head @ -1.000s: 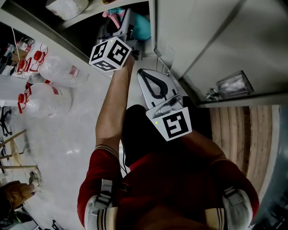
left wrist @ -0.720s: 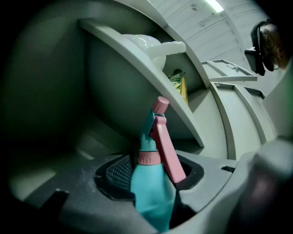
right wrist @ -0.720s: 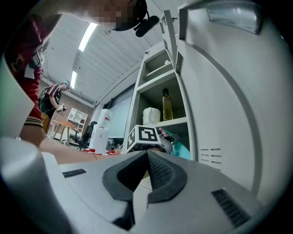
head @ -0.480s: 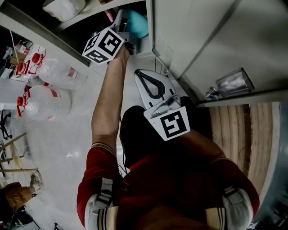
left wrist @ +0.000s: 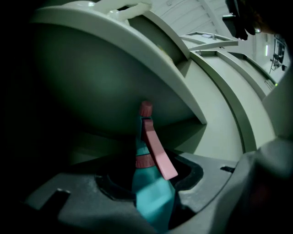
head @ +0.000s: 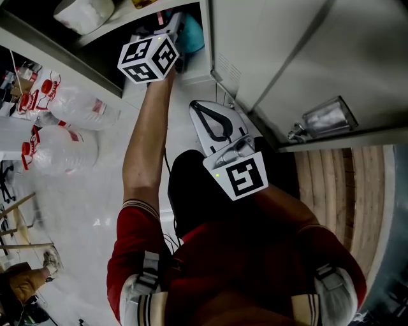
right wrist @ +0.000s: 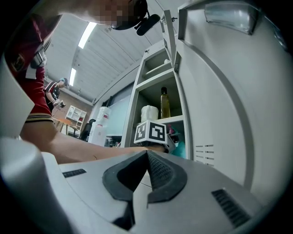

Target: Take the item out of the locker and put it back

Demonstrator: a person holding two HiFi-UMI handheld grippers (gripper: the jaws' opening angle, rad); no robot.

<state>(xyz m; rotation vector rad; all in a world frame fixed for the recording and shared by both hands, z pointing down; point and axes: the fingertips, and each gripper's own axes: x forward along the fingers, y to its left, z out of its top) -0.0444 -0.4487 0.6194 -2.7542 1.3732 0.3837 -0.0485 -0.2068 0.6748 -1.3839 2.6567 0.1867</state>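
**Head view.**
- Item: teal plastic spray bottle with pink trigger (head: 193, 35), top centre of frame, at the mouth of an open compartment of the tall grey metal locker (head: 287, 57).
- Left gripper (head: 180, 27): reaches up into that compartment with the bottle in its jaws.
- Right gripper (head: 207, 114): centre of frame, apart from the locker and close to the person's body.
- Left edge: two large clear plastic water jugs with red-and-white labels (head: 60, 143). Their print is too small to read.
- Upper left: a white bag-like bundle (head: 83, 13) on the shelf above.
- Both marker cubes carry black-and-white square patterns and no words.

**Left gripper view.**
- The jaws are closed on the bottle's teal body.
- Its pink neck ring, trigger and nozzle stand up between them at centre frame.
- The dark compartment lies behind, with a shelf overhead.
- No label or brand shows on the bottle.

**Right gripper view.**
- The jaws are pressed together with nothing between them.
- At centre frame the compartment above the teal bottle holds a white plastic jug (right wrist: 149, 113) and a slim amber glass bottle (right wrist: 165, 103). No writing on either can be made out.

**Progress (judgement).**
- The task is mid-way, with the bottle in the grip rather than standing free.
- It appears to sit just inside the compartment opening, though the dim interior leaves its depth uncertain.
- Whether it is leaving or returning cannot be told.
- Still to do, at least: stand it on the compartment floor, open the jaws and draw the gripper clear.
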